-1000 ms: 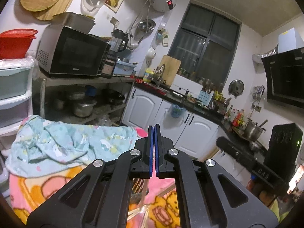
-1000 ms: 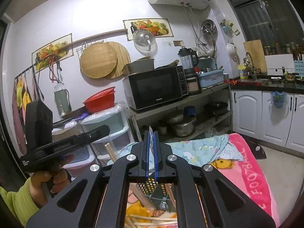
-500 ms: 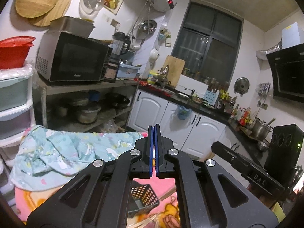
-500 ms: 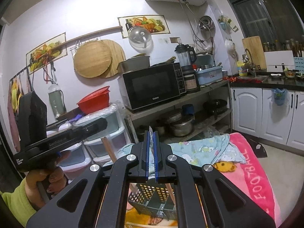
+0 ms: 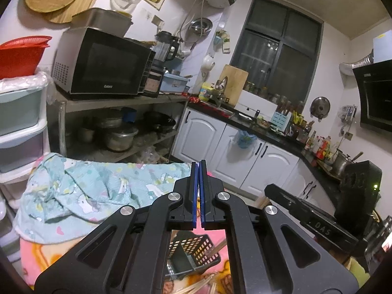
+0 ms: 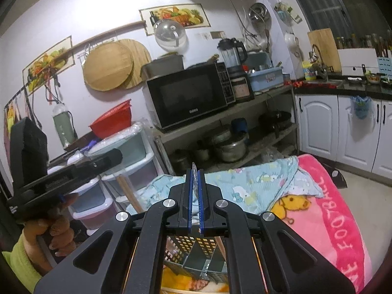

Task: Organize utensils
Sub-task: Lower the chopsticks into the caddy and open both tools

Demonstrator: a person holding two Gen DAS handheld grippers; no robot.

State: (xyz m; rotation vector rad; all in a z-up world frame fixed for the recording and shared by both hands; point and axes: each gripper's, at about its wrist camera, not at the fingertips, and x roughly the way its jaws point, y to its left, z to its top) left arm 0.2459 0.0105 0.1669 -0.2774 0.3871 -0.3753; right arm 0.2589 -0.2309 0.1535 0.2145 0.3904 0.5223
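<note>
My left gripper (image 5: 198, 165) is shut, its blue pads pressed together with nothing between them. Below it a dark slotted utensil basket (image 5: 193, 254) lies on a pink blanket (image 5: 31, 252), with wooden chopsticks (image 5: 196, 287) in front of it. My right gripper (image 6: 194, 171) is shut on a thin clear piece (image 6: 194, 167) whose tip pokes out above the pads. The same basket (image 6: 196, 257) shows under the right gripper, its divided compartments open toward me. A wooden stick (image 6: 128, 193) rises to the left behind it.
A crumpled light blue cloth (image 5: 85, 188) lies on the blanket beyond the basket. A person's hand (image 6: 56, 230) holds the left gripper's handle at the left. A shelf with a microwave (image 6: 191, 98) and pots, plastic drawers (image 6: 137, 161) and white cabinets (image 5: 220, 142) ring the space.
Both views have shifted and dipped slightly, so the basket shows more fully under each gripper. Both grippers stay shut, the right one still on the clear piece.
</note>
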